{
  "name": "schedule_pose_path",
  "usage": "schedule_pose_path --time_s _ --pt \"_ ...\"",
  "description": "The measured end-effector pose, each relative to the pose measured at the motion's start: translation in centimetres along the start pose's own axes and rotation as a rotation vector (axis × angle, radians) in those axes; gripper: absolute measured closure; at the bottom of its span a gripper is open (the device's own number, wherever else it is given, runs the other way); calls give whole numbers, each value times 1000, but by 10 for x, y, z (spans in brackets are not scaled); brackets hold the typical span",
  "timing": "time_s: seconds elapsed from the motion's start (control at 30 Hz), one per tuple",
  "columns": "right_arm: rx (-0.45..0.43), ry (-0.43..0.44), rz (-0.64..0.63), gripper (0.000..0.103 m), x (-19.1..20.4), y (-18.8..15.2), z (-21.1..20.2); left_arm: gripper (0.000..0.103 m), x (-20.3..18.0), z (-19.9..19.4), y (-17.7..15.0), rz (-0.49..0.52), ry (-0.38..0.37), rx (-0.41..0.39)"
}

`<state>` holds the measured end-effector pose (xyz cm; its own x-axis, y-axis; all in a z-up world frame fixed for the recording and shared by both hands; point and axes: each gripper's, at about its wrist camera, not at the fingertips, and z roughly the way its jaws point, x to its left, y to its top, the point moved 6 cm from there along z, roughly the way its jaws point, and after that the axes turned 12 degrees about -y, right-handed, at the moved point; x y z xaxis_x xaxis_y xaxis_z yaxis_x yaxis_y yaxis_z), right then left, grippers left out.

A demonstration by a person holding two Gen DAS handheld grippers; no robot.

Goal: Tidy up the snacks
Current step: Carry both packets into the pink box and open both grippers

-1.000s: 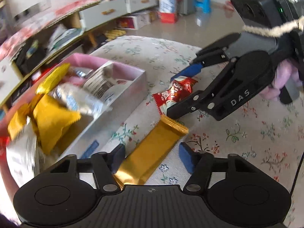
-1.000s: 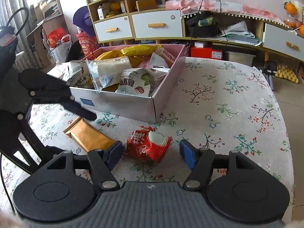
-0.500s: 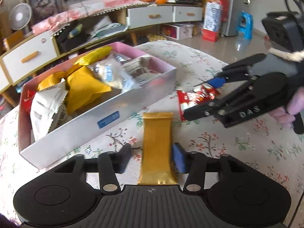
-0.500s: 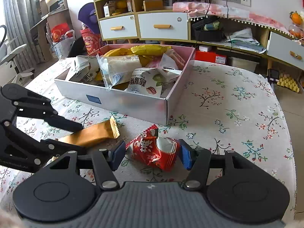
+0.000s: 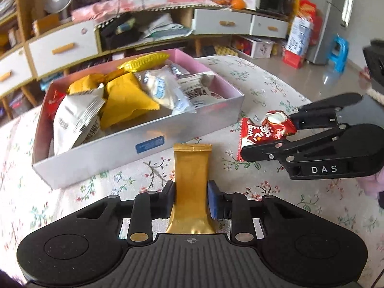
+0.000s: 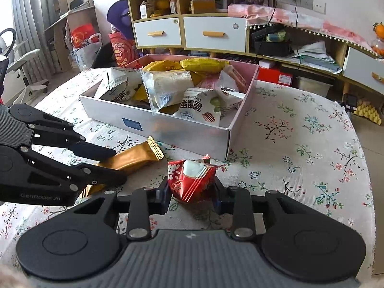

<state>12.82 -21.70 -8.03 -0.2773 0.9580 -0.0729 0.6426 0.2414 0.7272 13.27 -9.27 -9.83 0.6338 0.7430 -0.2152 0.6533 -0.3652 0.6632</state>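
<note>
My left gripper is shut on a long gold snack bar, held lifted in front of the box; the bar also shows in the right wrist view. My right gripper is shut on a crumpled red snack packet, which also shows in the left wrist view. The open silver box with pink lining holds several snack bags and lies just beyond both grippers; it also shows in the right wrist view.
The floral tablecloth covers the table. Yellow and white bags fill the box. Low cabinets with white drawers and shelves stand behind. The table's right edge drops to the floor.
Both grippers closed on their snacks and lifted them off the cloth. The left gripper swung round to face the box's long side, the gold bar now straight between its fingers.
</note>
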Motion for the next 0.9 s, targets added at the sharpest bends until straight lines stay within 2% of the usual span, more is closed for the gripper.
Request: schedule_pose_path --time_s 0.2,0.47,0.7,0.9 --pt "-27 -18 31 73 -2 14 -13 77 8 -25 9 -46 5 -41" --pt "-75 -35 118 73 0 51 -22 77 32 -64 43 -133 40 -153" --pt "-76 -33 197 73 7 69 -7 77 62 -73 64 -208 80 -199" --pt "-93 -30 317 73 -1 81 8 77 101 -73 73 -318 97 -225"
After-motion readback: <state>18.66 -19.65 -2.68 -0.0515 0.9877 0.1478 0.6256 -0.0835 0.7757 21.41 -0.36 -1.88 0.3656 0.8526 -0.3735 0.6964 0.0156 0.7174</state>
